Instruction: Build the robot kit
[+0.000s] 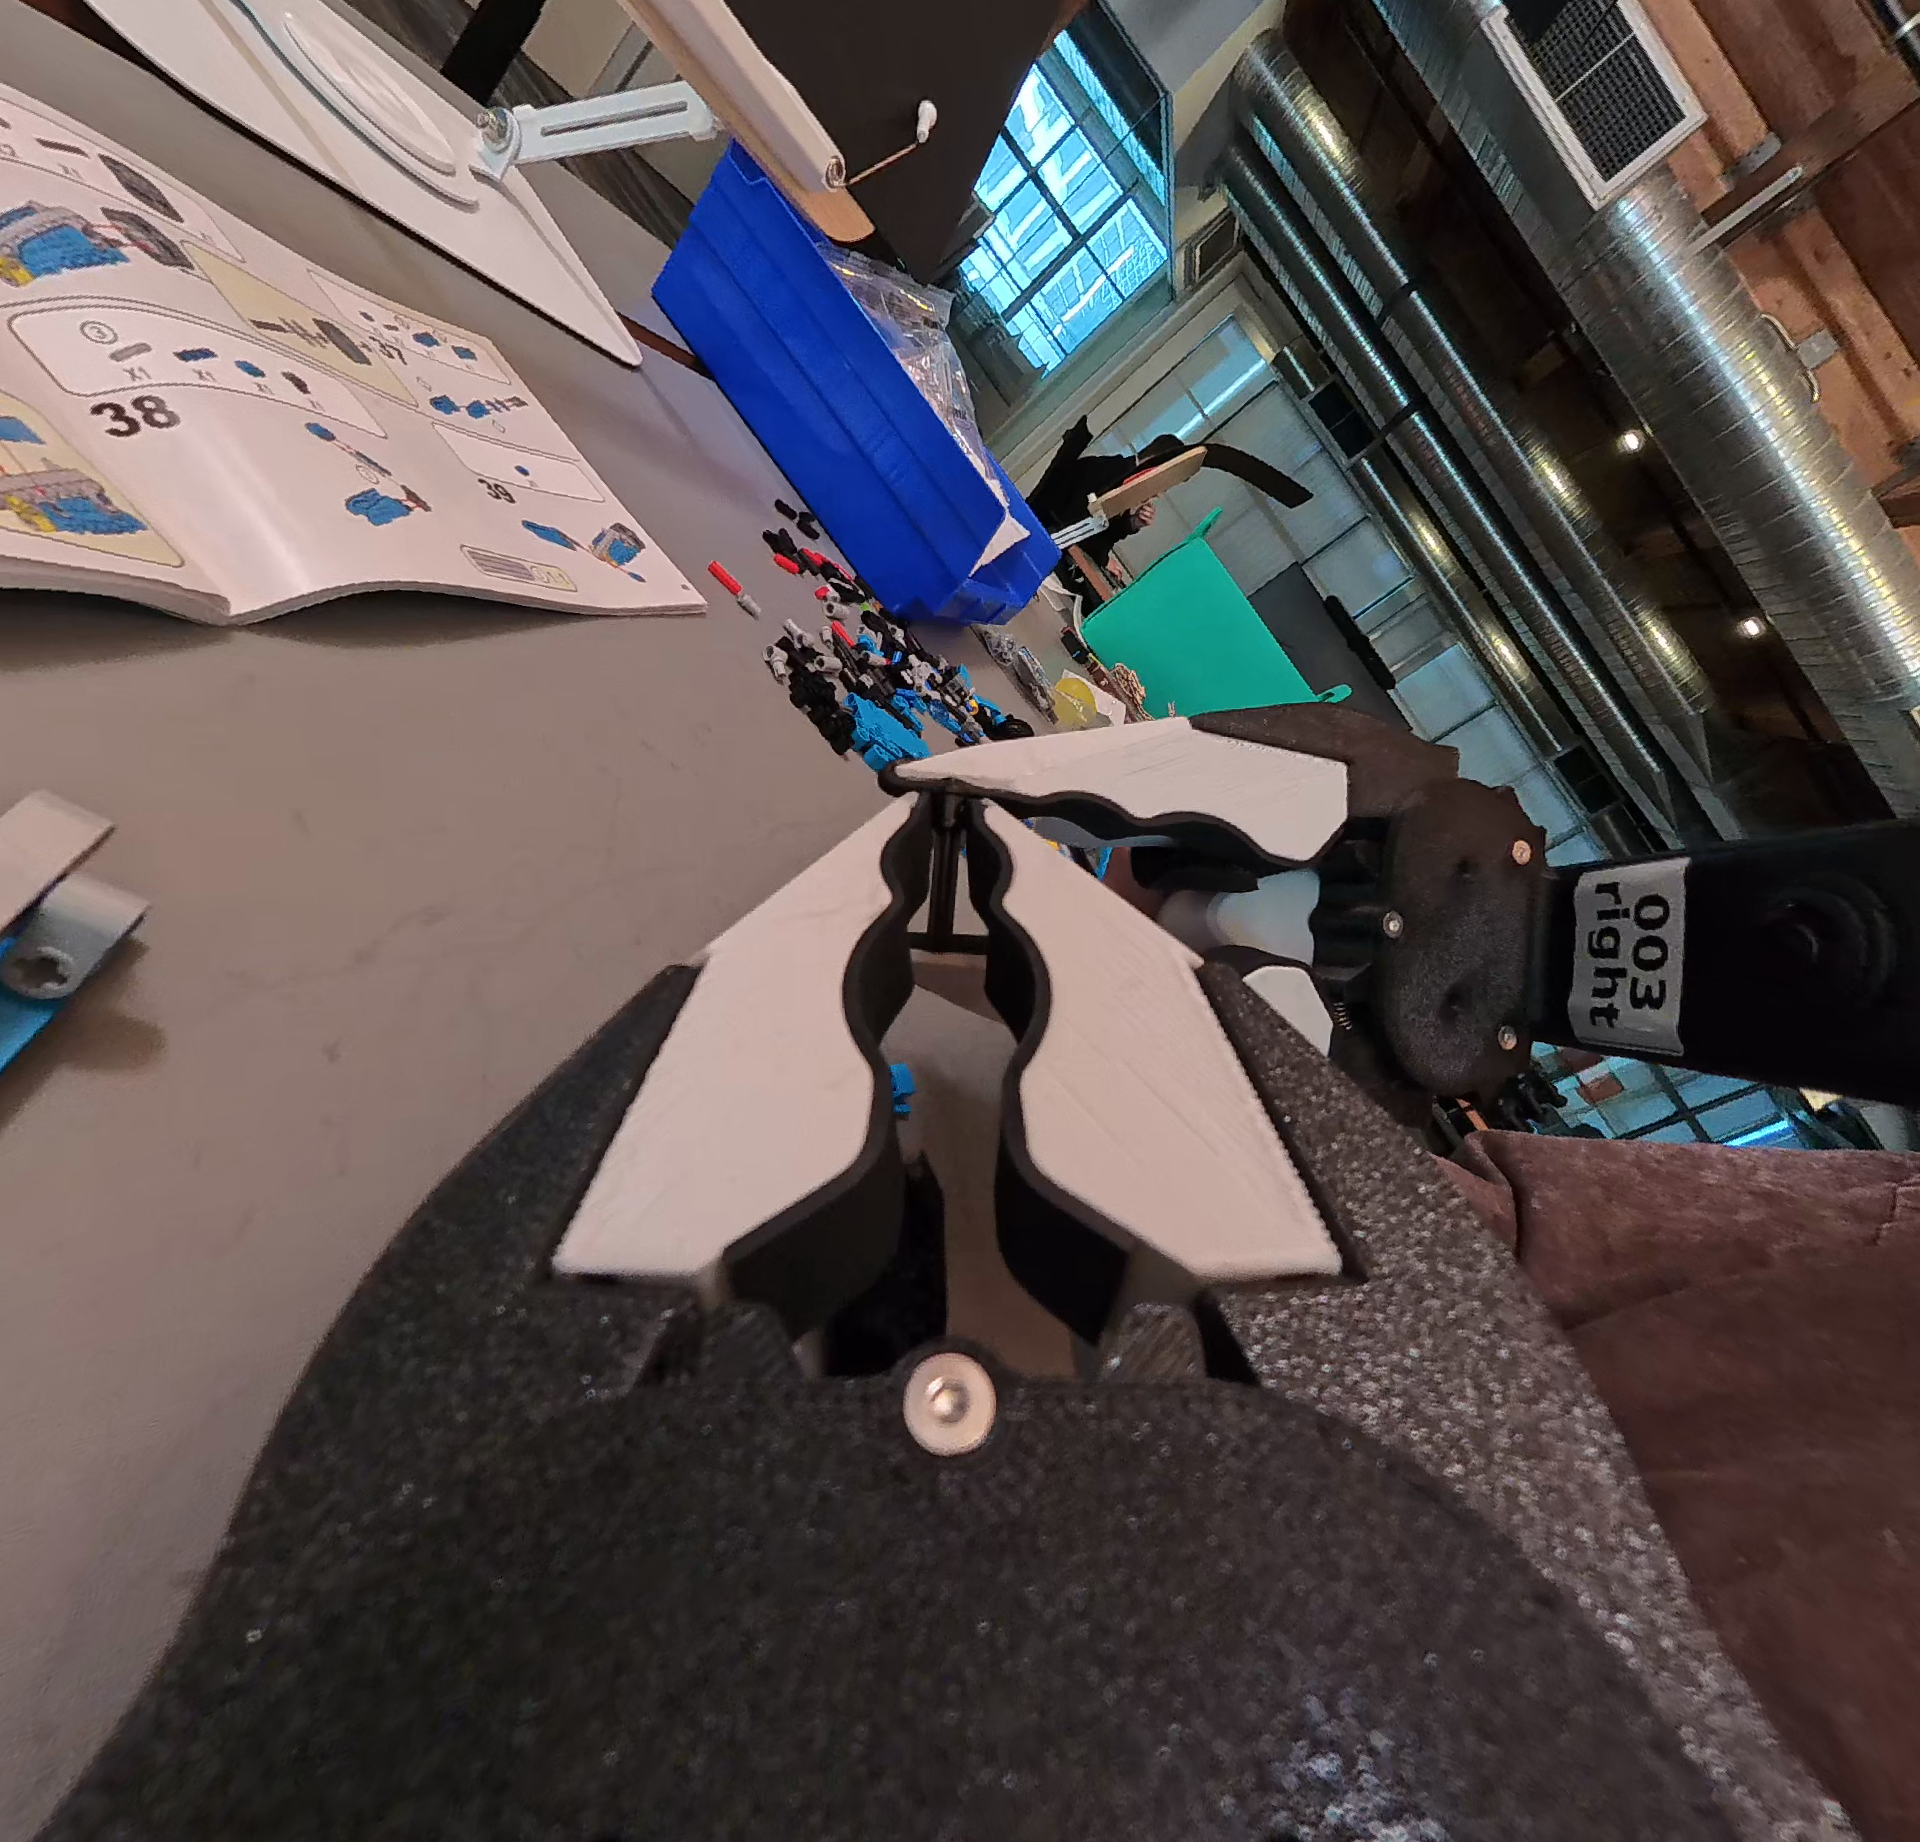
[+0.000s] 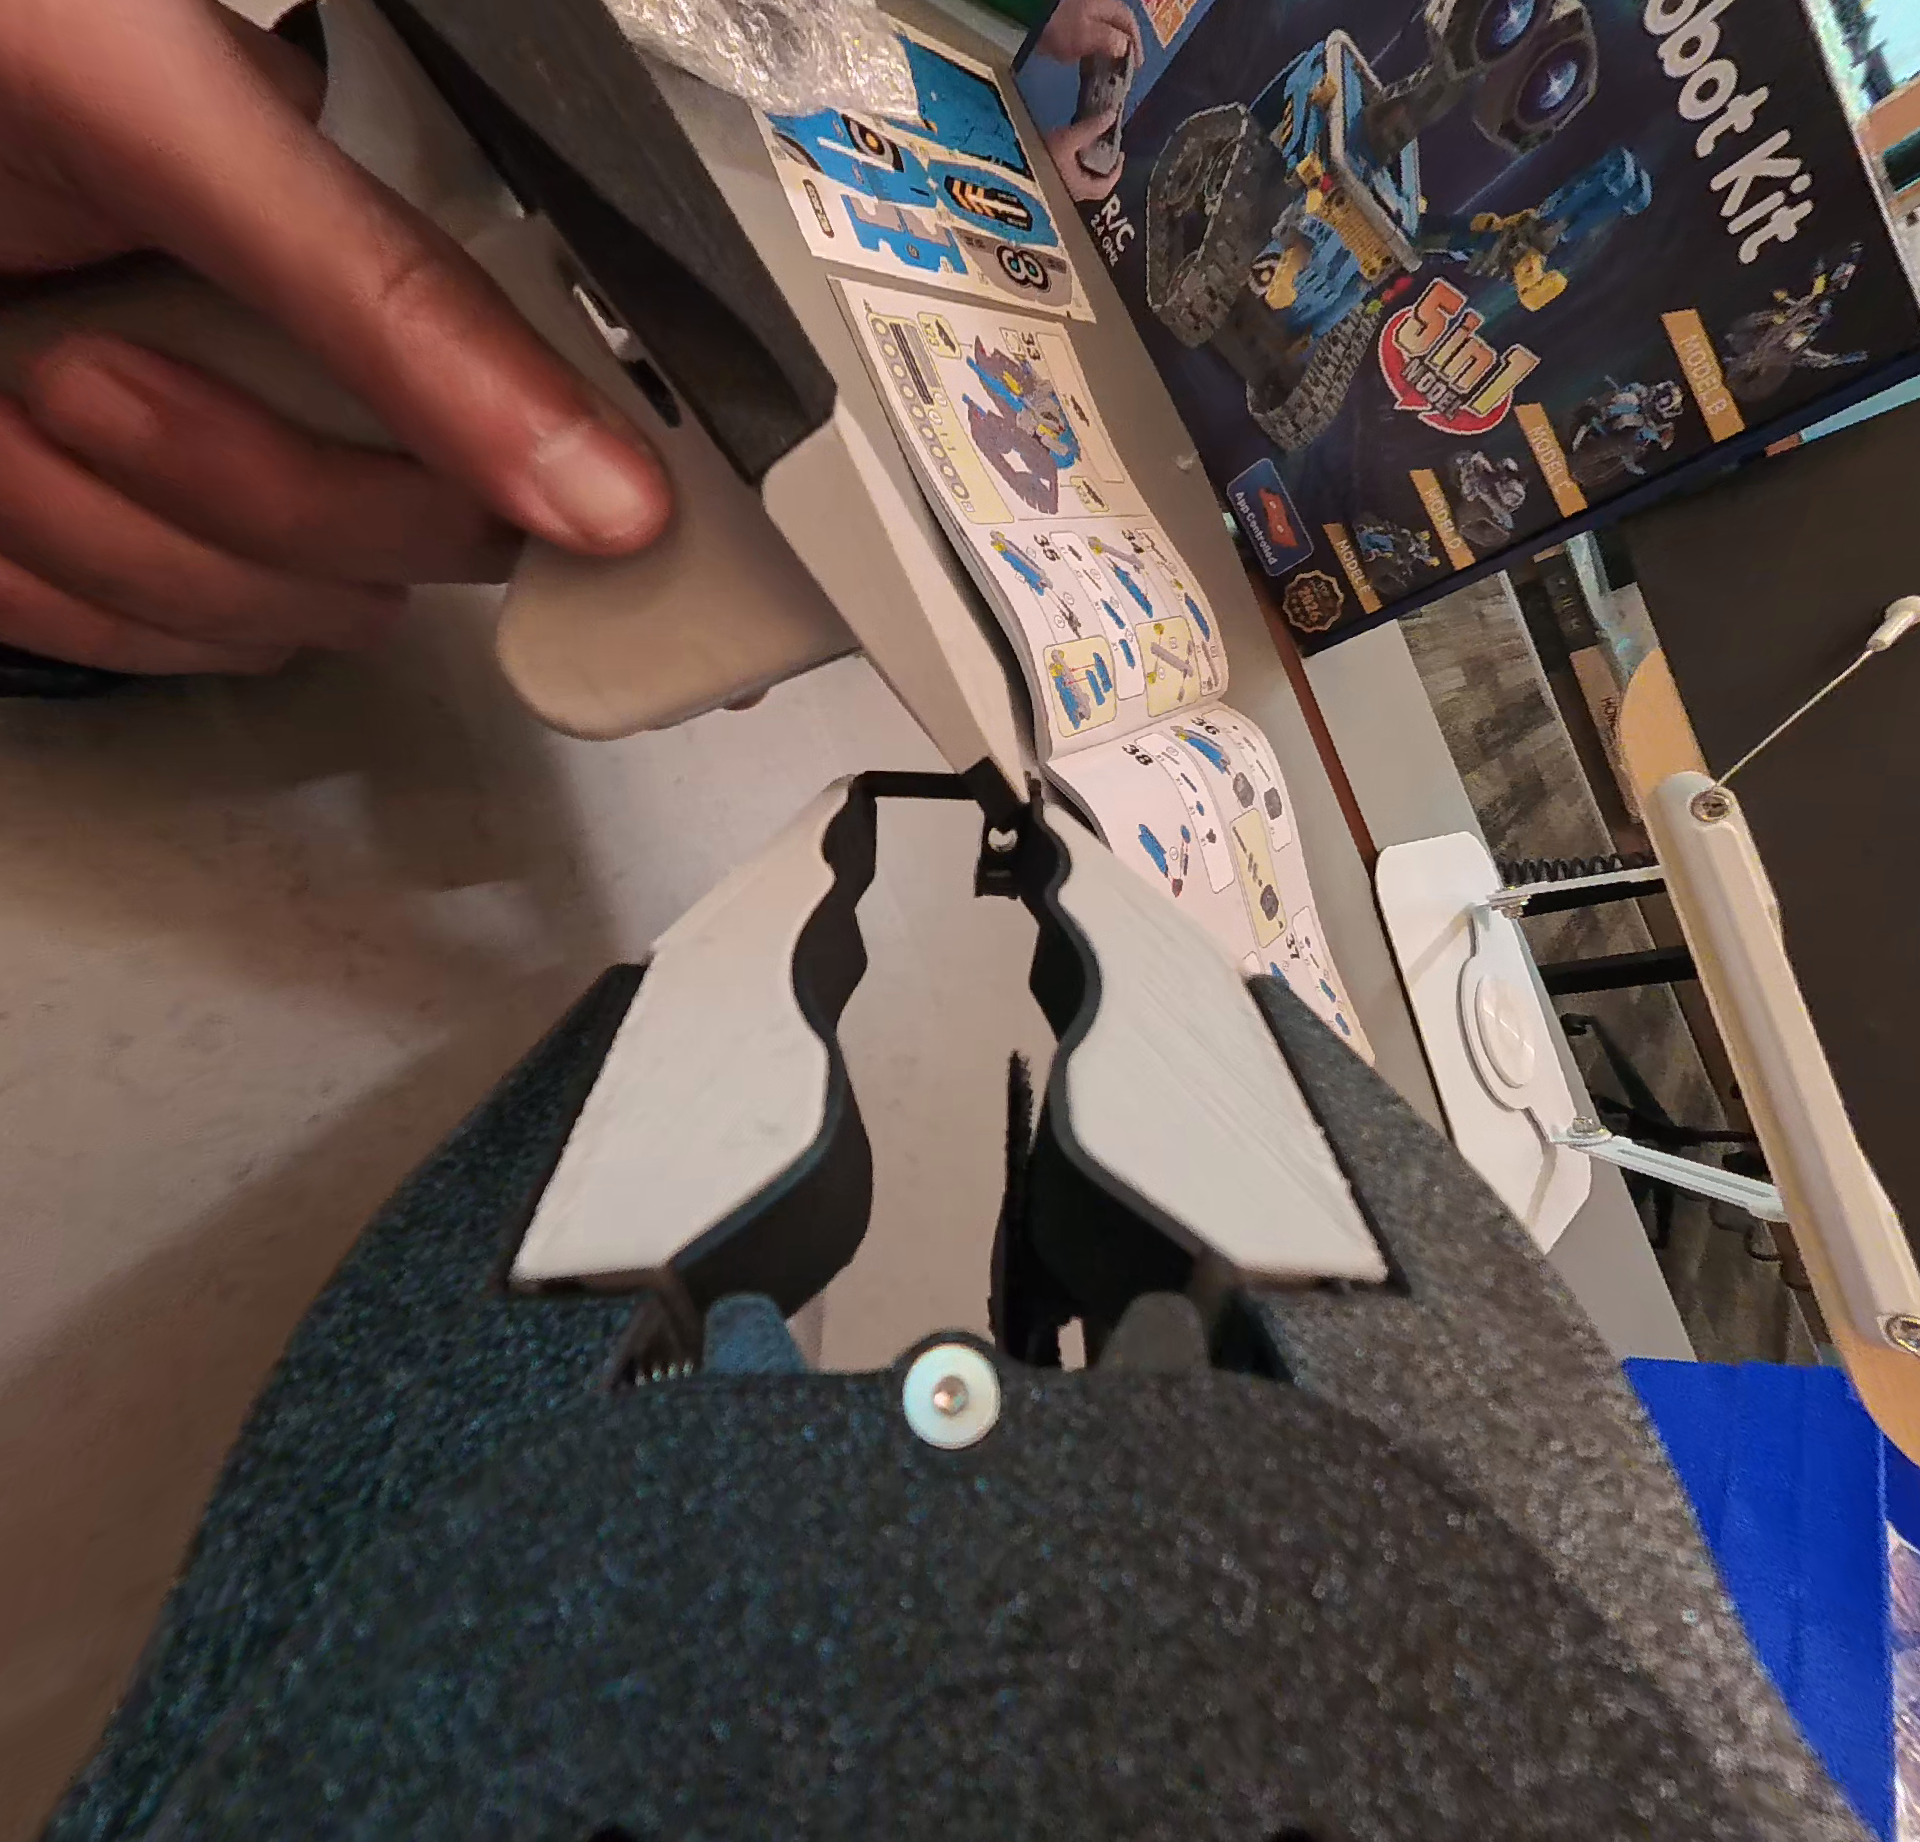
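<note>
My left gripper [image 1: 948, 816] has its jaws nearly together, shut on a thin black frame-like part [image 1: 945, 862] held above the grey table [image 1: 416, 857]. My right gripper's fingers [image 1: 1122, 784] come in from the right and meet the same part at the tip. In the right wrist view my right gripper [image 2: 951, 816] has the black part [image 2: 992, 842] spanning between its fingertips, jaws a little apart. The left gripper's fingers [image 2: 914, 597] reach down to the part from the upper left, held by a person's hand [image 2: 260, 338].
An open instruction booklet [image 1: 312, 442] lies on the table. Beyond it are a blue bin [image 1: 831, 390], a pile of small black, red and blue pieces [image 1: 862, 680] and a green container [image 1: 1184, 629]. A kit box [image 2: 1455, 234], sticker sheet [image 2: 914, 182] and white stand base [image 2: 1475, 1044] are nearby.
</note>
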### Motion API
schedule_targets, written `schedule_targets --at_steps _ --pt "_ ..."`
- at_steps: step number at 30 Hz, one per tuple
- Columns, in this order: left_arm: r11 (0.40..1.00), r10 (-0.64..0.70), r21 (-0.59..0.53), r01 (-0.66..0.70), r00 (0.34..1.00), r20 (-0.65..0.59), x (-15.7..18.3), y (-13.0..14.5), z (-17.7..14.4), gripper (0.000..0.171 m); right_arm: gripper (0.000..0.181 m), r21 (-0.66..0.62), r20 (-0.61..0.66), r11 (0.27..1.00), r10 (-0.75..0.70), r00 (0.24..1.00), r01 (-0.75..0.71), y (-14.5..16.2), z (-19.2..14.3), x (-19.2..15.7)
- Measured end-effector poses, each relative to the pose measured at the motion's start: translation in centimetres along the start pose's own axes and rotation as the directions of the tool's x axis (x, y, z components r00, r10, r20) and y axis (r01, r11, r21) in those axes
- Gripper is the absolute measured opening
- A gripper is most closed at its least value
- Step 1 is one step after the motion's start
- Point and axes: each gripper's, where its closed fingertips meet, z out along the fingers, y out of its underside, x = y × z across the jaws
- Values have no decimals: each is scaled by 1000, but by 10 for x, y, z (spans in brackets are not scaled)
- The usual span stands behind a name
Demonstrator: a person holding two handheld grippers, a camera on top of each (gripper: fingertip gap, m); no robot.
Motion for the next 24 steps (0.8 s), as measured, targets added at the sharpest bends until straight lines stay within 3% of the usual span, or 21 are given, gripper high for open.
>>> schedule_targets --at_steps 22,23,24 --pt "1000 7 -2 -7 1000 4 0 0 1 5 25 6 -5 1000 -17 1000 17 -1 -1 2" --pt "1000 18 -8 -18 1000 5 1 2 2 4 7 -9 -43 999 -38 998 38 2 -3 9" --pt "1000 28 -3 -28 1000 3 3 1 1 5 7 16 -33 1000 -16 999 17 1 -4 10"
